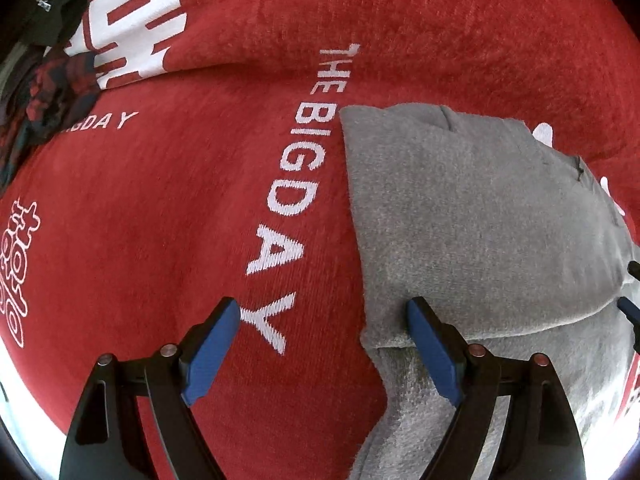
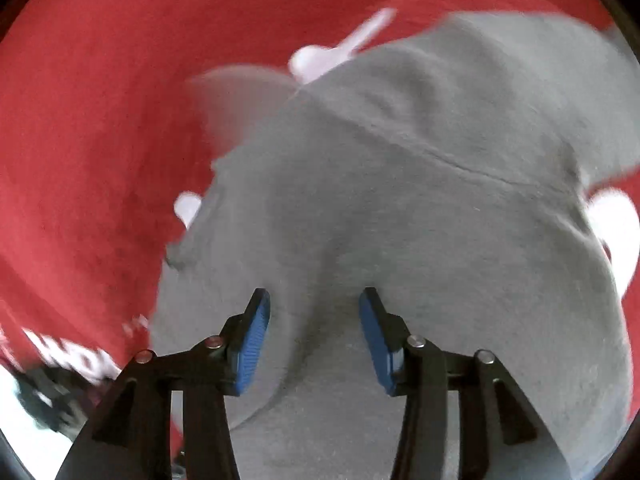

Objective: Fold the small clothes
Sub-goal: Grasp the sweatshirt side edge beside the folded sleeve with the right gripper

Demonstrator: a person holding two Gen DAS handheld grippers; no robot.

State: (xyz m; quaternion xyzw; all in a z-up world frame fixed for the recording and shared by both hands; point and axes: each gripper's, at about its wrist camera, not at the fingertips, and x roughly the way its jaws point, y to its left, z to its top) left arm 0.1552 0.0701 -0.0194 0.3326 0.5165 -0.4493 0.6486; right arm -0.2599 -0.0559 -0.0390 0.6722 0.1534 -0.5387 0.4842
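A grey fleece garment (image 1: 460, 220) lies folded on a red blanket (image 1: 160, 240), its top layer doubled over a lower layer. My left gripper (image 1: 320, 312) points down at the garment's left edge and stands open wide. Its right finger (image 1: 432, 344) rests on the grey cloth and its left finger (image 1: 212, 344) hangs over the bare blanket. In the right wrist view the same grey garment (image 2: 420, 200) fills the frame, blurred. My right gripper (image 2: 314, 300) is over it with its jaws about half apart. A soft ridge of cloth lies between the pads, and they do not pinch it.
The red blanket carries white lettering "THE BIG DAY" (image 1: 296, 184) just left of the garment. A pile of other clothes, black (image 1: 60, 0) and red-and-dark patterned (image 1: 56, 92), sits at the far left corner. A white surface (image 1: 24, 400) shows past the blanket's near left edge.
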